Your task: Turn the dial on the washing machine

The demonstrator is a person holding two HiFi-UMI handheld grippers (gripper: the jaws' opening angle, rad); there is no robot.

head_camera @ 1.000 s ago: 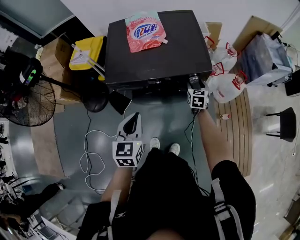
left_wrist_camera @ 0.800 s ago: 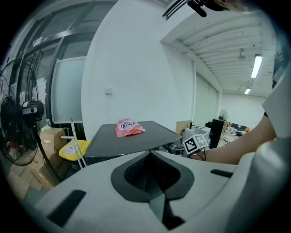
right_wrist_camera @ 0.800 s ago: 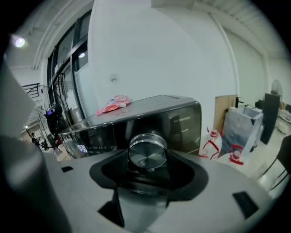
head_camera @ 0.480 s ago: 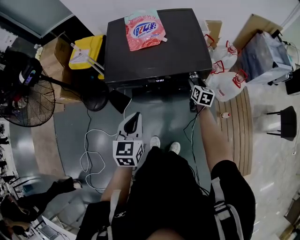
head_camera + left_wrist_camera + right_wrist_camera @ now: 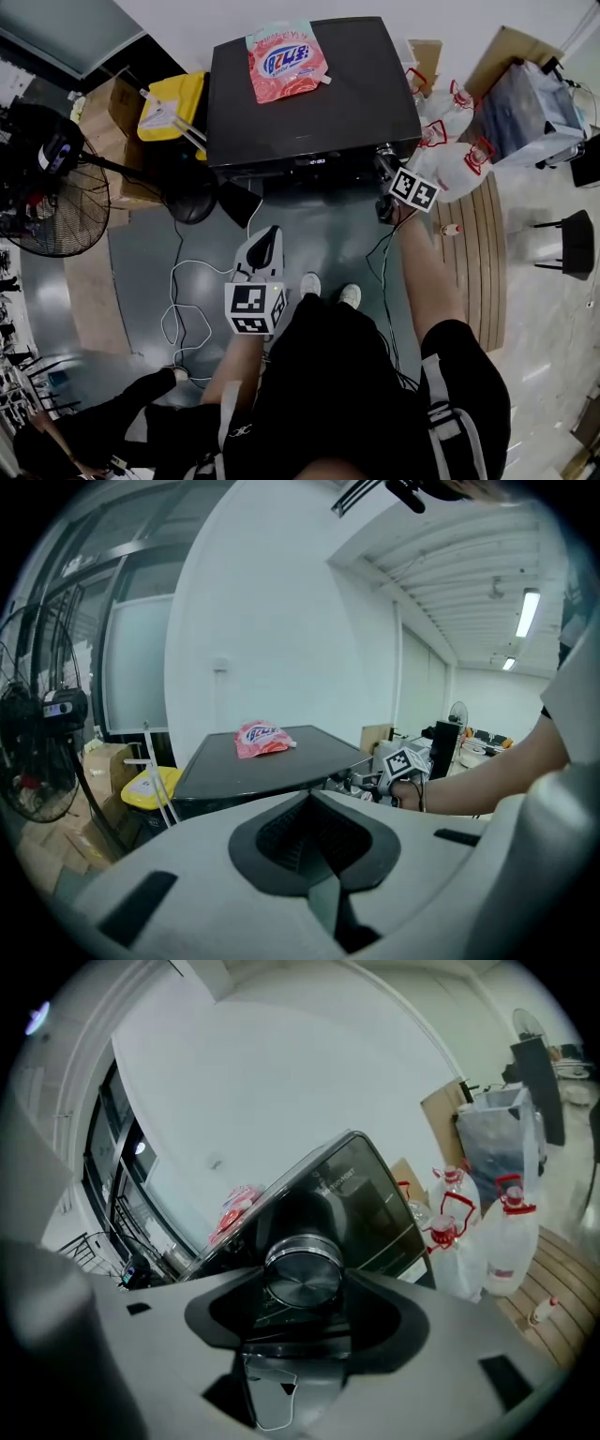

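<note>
Right gripper (image 5: 382, 159) pinches the dial (image 5: 302, 1277) at the washing machine's (image 5: 309, 94) 5 o'clock corner; I judge it may slip on the smooth metal rim.

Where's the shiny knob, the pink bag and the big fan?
dial (image 5: 303, 1277): right gripper view, its round metal face.
pink bag (image 5: 286, 61): head view, middle of its label.
fan (image 5: 56, 211): head view, its wire grille.
</note>
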